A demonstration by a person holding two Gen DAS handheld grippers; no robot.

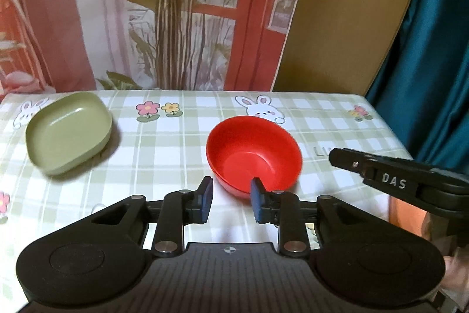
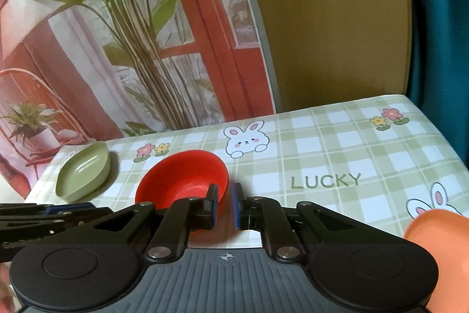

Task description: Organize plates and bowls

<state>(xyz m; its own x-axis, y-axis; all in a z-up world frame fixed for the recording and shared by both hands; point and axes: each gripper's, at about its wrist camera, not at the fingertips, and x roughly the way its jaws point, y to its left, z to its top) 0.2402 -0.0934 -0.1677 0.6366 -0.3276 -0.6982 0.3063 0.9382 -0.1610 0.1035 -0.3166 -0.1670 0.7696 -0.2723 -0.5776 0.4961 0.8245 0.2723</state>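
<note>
Printed curtain backdrop behind table (image 1: 164, 154) with green-check bunny cloth. Green dish (image 1: 69, 134) near far-left corner; orange bowl (image 2: 436, 242) at near-right edge, partly cut off. Red bowl (image 1: 253, 154) mid-table. Left hand-held gripper (image 1: 231, 200) released, its right finger inside bowl's near rim. Right hand-held gripper (image 2: 225, 206) released, straddling bowl's right rim.
</note>
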